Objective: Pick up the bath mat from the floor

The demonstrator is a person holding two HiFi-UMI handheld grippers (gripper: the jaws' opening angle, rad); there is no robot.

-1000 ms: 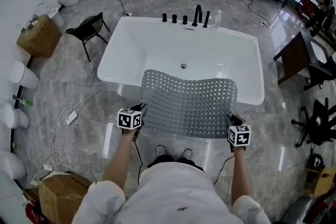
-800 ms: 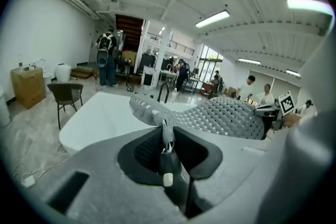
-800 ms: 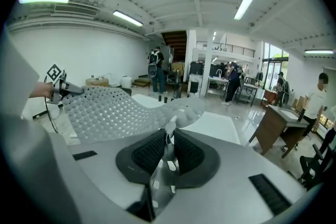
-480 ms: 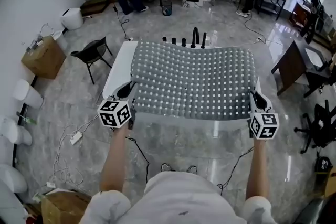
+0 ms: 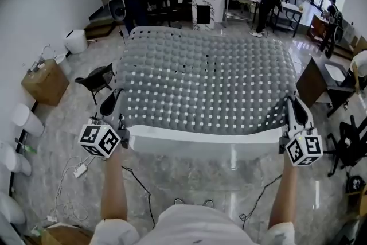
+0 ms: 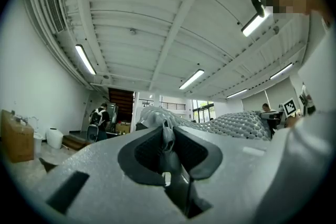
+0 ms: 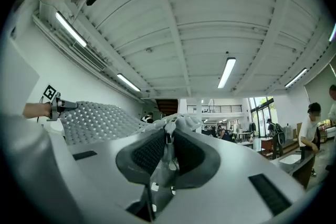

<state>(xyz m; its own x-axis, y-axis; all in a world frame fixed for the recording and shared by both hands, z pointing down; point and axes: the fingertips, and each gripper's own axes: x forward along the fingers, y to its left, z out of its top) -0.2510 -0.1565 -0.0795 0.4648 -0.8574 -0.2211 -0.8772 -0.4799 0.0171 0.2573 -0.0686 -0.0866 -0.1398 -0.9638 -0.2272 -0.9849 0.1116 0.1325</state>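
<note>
Over the last second both hands have swept upward together. The bath mat point(image 5: 206, 83), which had hung low over the near rim of the bathtub point(image 5: 195, 143) in the lower middle of the head view, now spreads wide across the upper middle of the frame and hides most of the tub. At the mat's lower left corner, the left gripper point(image 5: 113, 105) has its jaws drawn nearly together, pinching a bunched fold of grey material between the dark pads, as the left gripper view confirms. Between the hands the mat lies open and slightly domed. At its lower right corner, the right gripper point(image 5: 295, 111) pinches the opposite corner the same way. No part of the mat appears to touch the floor, so the pickup looks essentially done. The remaining risk is a corner slipping free.
</note>
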